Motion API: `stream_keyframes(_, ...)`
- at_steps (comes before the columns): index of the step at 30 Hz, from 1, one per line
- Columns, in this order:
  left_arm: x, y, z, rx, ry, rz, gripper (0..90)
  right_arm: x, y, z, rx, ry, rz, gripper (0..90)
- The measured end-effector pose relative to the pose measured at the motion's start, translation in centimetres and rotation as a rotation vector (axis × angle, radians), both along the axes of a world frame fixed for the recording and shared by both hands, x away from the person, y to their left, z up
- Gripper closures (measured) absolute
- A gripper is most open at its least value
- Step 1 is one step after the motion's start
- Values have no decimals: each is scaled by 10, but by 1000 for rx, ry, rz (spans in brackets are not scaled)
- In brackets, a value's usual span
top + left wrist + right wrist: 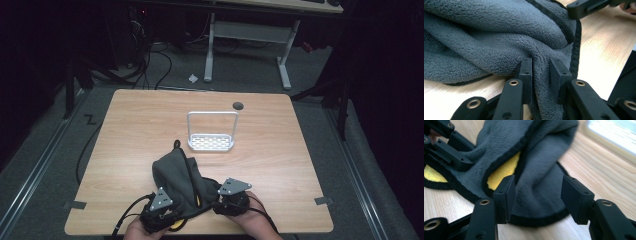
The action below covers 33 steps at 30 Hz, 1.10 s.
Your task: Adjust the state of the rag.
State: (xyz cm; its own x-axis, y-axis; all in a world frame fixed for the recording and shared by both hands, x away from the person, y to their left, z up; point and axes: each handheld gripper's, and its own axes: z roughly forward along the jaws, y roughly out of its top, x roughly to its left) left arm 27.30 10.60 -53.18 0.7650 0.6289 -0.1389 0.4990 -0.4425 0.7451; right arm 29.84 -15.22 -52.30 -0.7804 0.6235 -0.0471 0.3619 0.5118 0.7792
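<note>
High view: my left gripper (161, 212) and right gripper (231, 200) sit at the table's (280, 150) near edge, against the grey cloth (177, 175). Left's jaws pinch a fold of it; right's stand apart around its black-trimmed edge, pads not pressing.

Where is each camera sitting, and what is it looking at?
High view: sits above the person's side, looks forward and down on the table; both hands, left claw and right claw show.
Left gripper view: rides the left claw, looks along its jaws, a fold of grey cloth between them.
Right gripper view: rides the right claw, looks at the cloth's black edge and yellow inside.
All three share the cloth and table.
</note>
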Motion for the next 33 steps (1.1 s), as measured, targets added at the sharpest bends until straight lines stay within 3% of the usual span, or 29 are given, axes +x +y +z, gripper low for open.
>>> stream_keyframes(3,0,1,1,-5,3,-1,689,5,7,-7,-56,30,4,656)
stream_keyframes(4,0,2,2,-11,2,2,689,5,7,-7,-56,30,4,656)
stream_keyframes(5,0,3,3,-18,1,6,633,6,7,-8,-69,52,14,814)
stream_keyframes(6,0,4,4,-27,-1,11,609,6,7,-7,-69,49,13,843)
stream_keyframes(8,1,11,9,-63,-17,35,571,4,2,0,-57,25,10,852)
stream_keyframes(9,1,11,9,-63,-17,35,552,4,2,0,-57,25,10,852)
stream_keyframes(11,4,21,14,-90,-40,72,535,-2,-15,16,-13,-30,-30,853)
stream_keyframes(12,4,21,14,-90,-40,72,528,-2,-15,16,-13,-30,-30,853)
stream_keyframes(13,5,24,14,-91,-46,87,519,-5,-32,25,11,-71,-73,852)
stream_keyframes(14,7,27,13,-96,-45,104,519,-5,-32,25,11,-71,-73,852)
stream_keyframes(15,10,30,12,-97,-40,117,503,-6,-51,31,25,-95,-121,851)
stream_keyframes(18,20,32,7,-99,-28,158,478,-2,-67,32,30,-92,-170,850)
stream_keyframes(19,25,30,5,-114,-14,171,439,4,-78,31,28,-87,-210,849)
stream_keyframes(22,43,18,0,-213,95,171,392,10,-83,26,46,-58,-233,848)
stream_keyframes(23,46,12,-1,-219,106,172,382,10,-82,25,36,-57,-233,847)
stream_keyframes(25,51,-2,-4,-183,96,182,384,10,-81,24,28,-58,-233,847)
stream_keyframes(26,53,-6,-7,-177,110,189,526,9,-79,23,22,-62,-230,847)
stream_keyframes(28,54,-8,-8,-164,98,209,698,8,-78,23,11,-65,-227,848)
stream_keyframes(30,53,-3,-5,-155,78,213,772,8,-78,21,0,-61,-228,848)
stream_keyframes(33,47,10,2,-149,44,222,790,10,-80,19,-10,-58,-237,850)
